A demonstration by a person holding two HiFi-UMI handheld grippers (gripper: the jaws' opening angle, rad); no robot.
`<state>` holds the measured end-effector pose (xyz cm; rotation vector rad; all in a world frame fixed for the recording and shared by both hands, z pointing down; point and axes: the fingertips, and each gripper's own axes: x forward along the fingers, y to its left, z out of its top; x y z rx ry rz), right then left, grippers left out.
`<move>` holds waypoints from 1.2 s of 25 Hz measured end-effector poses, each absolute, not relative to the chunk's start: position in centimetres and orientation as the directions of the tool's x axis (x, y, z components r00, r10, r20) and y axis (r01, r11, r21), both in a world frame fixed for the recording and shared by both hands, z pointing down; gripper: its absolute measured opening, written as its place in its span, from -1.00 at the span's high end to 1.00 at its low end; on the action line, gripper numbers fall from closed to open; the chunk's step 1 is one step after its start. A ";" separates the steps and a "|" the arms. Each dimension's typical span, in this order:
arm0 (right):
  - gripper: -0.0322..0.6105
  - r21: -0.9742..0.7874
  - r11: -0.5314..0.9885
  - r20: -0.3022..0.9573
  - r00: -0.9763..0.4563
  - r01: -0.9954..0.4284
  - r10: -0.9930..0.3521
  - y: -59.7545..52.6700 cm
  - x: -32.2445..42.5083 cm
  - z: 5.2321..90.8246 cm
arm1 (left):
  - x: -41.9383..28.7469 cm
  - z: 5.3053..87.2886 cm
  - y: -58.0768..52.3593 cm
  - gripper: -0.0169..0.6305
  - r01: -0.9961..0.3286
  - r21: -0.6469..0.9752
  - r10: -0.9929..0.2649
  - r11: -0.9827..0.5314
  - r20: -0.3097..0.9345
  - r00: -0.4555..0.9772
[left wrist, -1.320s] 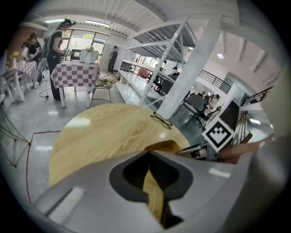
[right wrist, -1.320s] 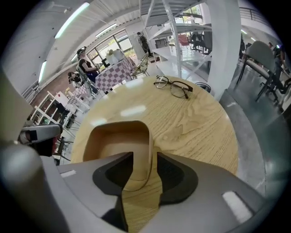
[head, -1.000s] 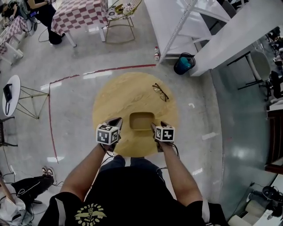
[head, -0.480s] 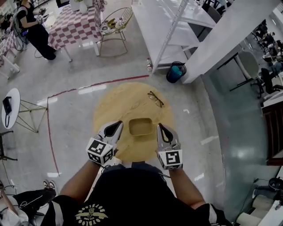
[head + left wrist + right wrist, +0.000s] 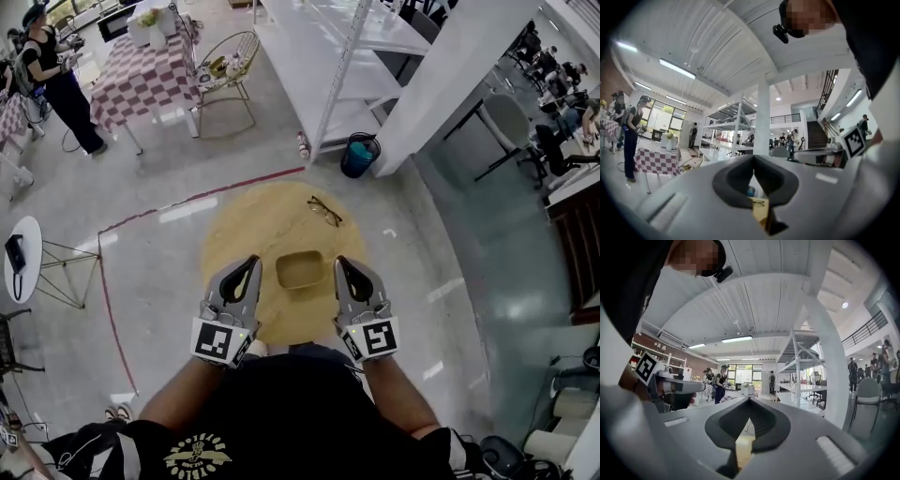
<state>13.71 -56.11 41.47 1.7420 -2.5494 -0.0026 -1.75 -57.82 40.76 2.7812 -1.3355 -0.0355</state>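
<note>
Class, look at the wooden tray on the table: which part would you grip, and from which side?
Grip the wooden tray by the upright wall at its left or right end, one jaw inside, one outside. It lies flat, open side up, so I would come from above.

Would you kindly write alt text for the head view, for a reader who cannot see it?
Seen from above, a person holds the left gripper and right gripper, jaws together, either side of an empty wooden tray on a round wooden table. A pair of glasses lies on the table beyond the tray, apart from it.
</note>
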 end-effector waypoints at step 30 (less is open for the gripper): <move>0.90 0.031 0.341 0.071 -0.338 -0.940 -0.938 -54.1 17.4 40.4 | 2.2 40.1 -56.9 0.94 -0.774 0.070 -0.776 -0.630 0.003 0.631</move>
